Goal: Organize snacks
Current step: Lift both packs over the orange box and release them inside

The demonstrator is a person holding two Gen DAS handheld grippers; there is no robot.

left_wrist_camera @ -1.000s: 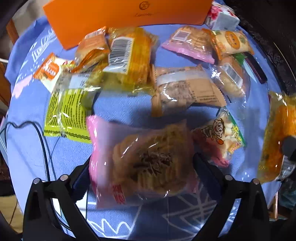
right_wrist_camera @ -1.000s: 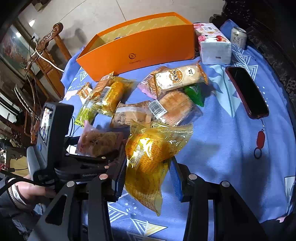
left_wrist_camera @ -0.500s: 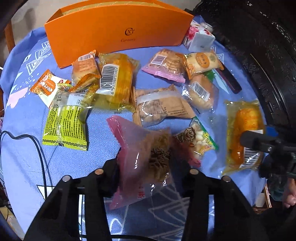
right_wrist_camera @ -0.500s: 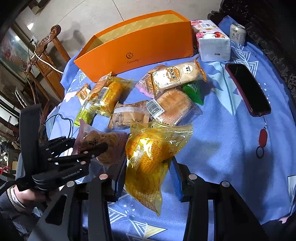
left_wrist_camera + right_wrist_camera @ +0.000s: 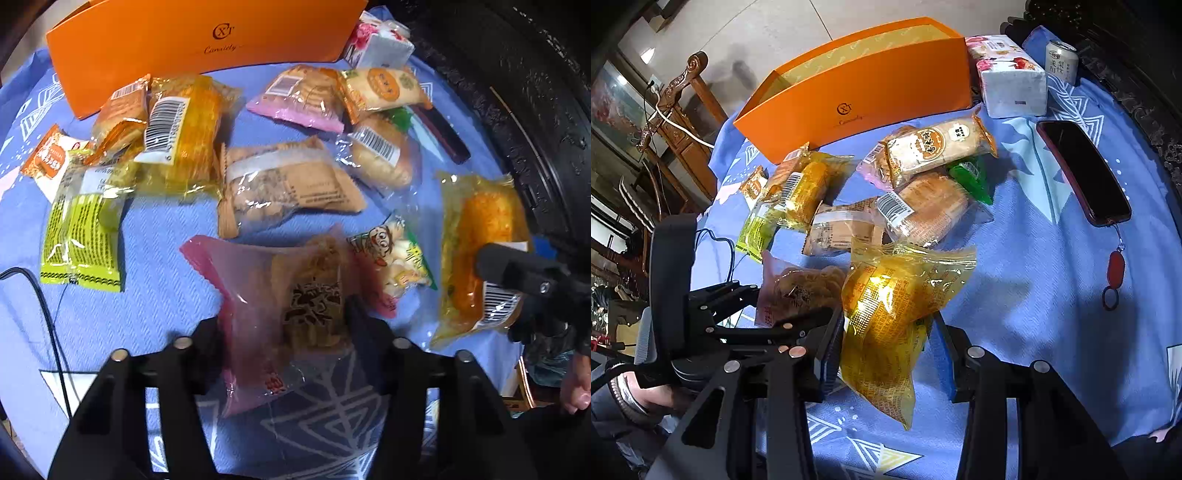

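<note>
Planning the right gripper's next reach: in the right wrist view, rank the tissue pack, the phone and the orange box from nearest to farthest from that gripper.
1. Phone, lying to the right of the right gripper.
2. Orange box, far ahead, left of centre.
3. Tissue pack, at the far right, only slightly beyond the box.

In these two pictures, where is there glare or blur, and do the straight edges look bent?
Left wrist view: the pink packet between the jaws is blurred, the other snacks are sharp, and the orange box bows from the fisheye lens. Right wrist view: a bright glare spot sits on the yellow packet, which throws a soft shadow on the blue cloth; the picture is sharp.
</note>
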